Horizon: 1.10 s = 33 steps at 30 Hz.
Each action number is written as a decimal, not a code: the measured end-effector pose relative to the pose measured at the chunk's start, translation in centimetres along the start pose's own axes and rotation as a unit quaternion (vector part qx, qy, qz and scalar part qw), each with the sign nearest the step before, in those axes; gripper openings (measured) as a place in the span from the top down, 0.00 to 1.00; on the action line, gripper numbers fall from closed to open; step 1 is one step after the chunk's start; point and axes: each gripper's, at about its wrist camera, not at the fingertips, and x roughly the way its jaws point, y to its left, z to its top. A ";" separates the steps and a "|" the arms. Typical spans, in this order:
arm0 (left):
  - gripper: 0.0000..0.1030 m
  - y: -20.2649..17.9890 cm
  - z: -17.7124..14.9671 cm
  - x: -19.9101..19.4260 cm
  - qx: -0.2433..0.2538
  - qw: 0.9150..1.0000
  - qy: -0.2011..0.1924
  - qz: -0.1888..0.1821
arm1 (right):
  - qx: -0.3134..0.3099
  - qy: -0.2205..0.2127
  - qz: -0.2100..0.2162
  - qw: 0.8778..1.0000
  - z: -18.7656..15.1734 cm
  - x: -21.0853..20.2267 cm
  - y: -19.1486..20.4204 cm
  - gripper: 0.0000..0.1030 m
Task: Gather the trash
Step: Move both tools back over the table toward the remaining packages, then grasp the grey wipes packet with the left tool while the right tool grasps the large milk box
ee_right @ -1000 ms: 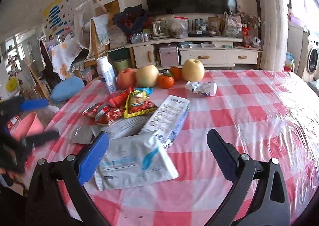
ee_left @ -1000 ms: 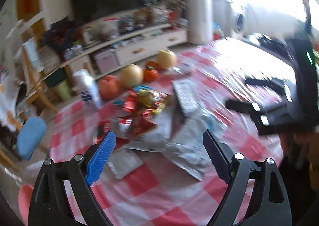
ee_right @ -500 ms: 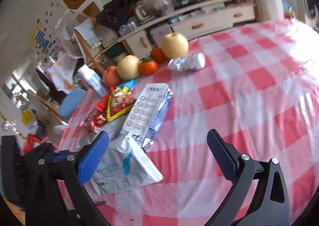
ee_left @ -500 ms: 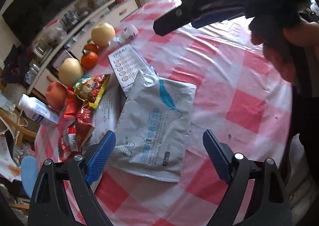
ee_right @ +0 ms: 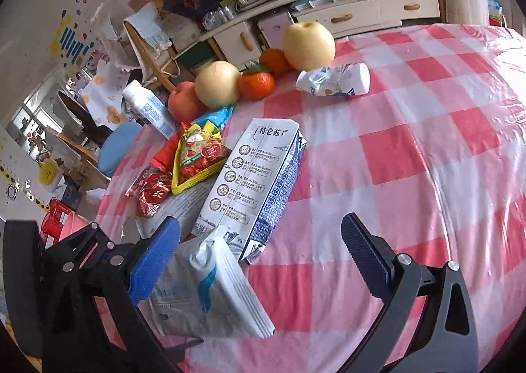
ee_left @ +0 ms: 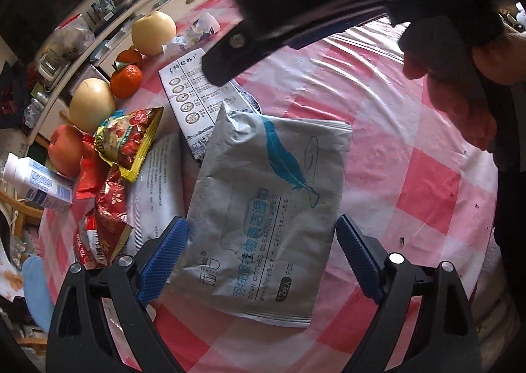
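A grey wipes pack (ee_left: 263, 195) lies flat on the checked table, its far end resting against a white and blue milk carton (ee_left: 200, 100). My left gripper (ee_left: 261, 223) points down over the pack. Its jaws are opening and straddle the pack's near half, with the pads clear of it. In the right wrist view my right gripper (ee_right: 259, 221) is open just above the carton (ee_right: 253, 175) and the pack (ee_right: 207, 291), holding nothing. Yellow and red snack wrappers (ee_right: 197, 156) lie left of the carton. A crushed drink bottle (ee_right: 332, 80) lies further back.
Two pears (ee_right: 309, 44), tangerines (ee_right: 256, 83), an apple (ee_right: 180, 100) and a white bottle (ee_right: 148, 106) stand along the table's far edge. The red-checked cloth (ee_right: 427, 159) is bare on the right. A pink bin (ee_right: 70, 225) and a blue seat (ee_right: 118, 146) stand beyond the left edge.
Both grippers have sunk toward the table and tilted down. The left now straddles the wipes pack from close up. The right has come in over the carton.
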 end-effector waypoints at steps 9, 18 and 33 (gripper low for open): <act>0.09 -0.9 0.0 0.8 -0.001 1.000 -0.010 0.014 | -0.002 0.017 -0.007 1.000 1.1 2.6 0.2 0.04; 0.38 -1.7 -0.1 -0.1 -0.058 0.997 -0.042 0.015 | -0.051 0.027 -0.044 0.997 1.6 4.6 1.2 0.04; 0.48 -0.8 -2.0 -2.1 -0.147 0.987 -0.045 -0.041 | -0.101 0.019 -0.100 0.990 3.4 5.2 0.1 0.04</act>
